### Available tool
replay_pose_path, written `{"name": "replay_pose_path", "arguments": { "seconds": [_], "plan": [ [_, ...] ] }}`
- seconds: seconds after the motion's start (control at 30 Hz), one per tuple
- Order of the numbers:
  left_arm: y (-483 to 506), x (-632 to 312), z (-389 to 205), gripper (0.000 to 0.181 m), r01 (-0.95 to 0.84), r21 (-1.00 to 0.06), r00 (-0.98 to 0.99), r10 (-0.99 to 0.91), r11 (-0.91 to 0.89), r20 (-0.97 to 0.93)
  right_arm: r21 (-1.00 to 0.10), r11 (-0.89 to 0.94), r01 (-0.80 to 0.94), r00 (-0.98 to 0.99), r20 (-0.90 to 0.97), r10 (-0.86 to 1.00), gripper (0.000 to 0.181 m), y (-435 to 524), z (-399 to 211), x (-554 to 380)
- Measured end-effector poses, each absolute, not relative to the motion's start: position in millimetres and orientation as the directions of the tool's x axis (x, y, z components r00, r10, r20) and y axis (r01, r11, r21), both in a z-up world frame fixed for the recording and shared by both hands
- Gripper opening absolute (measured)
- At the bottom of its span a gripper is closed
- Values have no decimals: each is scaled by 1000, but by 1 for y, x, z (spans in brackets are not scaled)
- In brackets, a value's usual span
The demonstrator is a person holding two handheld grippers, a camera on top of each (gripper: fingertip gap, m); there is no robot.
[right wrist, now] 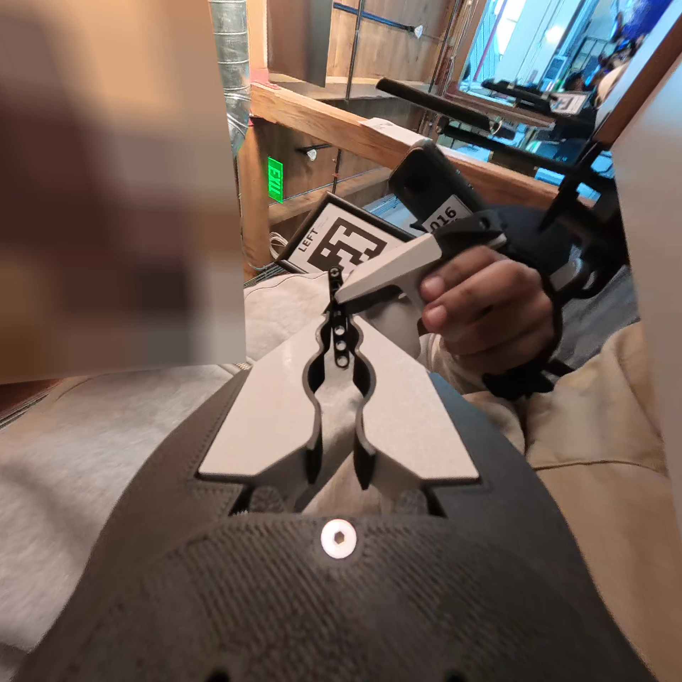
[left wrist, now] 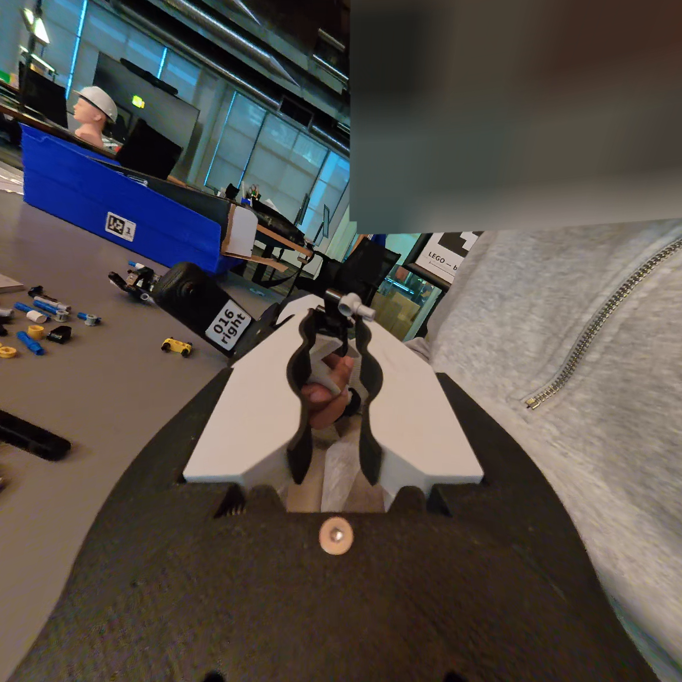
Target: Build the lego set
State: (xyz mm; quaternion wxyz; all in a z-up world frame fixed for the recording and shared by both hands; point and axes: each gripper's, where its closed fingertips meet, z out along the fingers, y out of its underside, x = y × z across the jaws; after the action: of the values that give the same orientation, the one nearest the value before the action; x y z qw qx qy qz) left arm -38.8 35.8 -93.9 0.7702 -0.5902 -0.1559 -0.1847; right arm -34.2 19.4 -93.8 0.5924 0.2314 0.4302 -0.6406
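Grey matte tabletop (left wrist: 110,387) at left, scattered with small blue, yellow and black lego pieces (left wrist: 37,324), a blue bin (left wrist: 110,192) behind them. At frame centre, the right gripper (right wrist: 337,324) is clamped on a slim black holed beam (right wrist: 338,332) (upright, glossy). The left gripper (left wrist: 334,324) pinches a black piece with a grey connector (left wrist: 354,304) on top, against a grey fleece zip top (left wrist: 553,369).

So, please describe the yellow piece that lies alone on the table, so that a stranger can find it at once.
Start at the big blue bin on the grey table. In front of it lies a black camera block with a white sticker. Just left of that sticker sits the yellow lego piece: short, with black pins at its ends, lying apart from the cluster of blue and yellow parts farther left.
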Motion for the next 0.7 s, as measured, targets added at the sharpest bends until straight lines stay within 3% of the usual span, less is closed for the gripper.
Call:
{"name": "replay_pose_path", "arguments": {
  "seconds": [0.17,0.3,0.37,0.43,0.5,0.6,0.7],
  "plan": [
    [33,-45,-93,13,490,-832,870,-96,261,483,-323,8,946,-280,-832,-478,12,19,-103,-44],
    [23,-58,-88,12,538,-776,837,-97,329,539,-509,-39,860,-495,-813,-306,11,17,-114,-51],
    [18,-68,-88,12,561,-744,815,-81,364,574,-651,-76,755,-655,-743,-138,19,16,-123,-60],
    [15,-78,-92,13,594,-701,778,-60,393,626,-830,-92,550,-824,-557,104,32,18,-129,-75],
    [13,-88,-97,13,636,-640,724,-46,431,689,-968,-13,252,-903,-240,356,40,24,-128,-89],
    [13,-98,-105,13,689,-542,641,-53,481,766,-982,169,-79,-844,156,514,37,23,-122,-89],
    [13,-104,-113,12,698,-494,594,-33,518,804,-969,207,-135,-832,224,508,38,8,-124,-76]
  ]
}}
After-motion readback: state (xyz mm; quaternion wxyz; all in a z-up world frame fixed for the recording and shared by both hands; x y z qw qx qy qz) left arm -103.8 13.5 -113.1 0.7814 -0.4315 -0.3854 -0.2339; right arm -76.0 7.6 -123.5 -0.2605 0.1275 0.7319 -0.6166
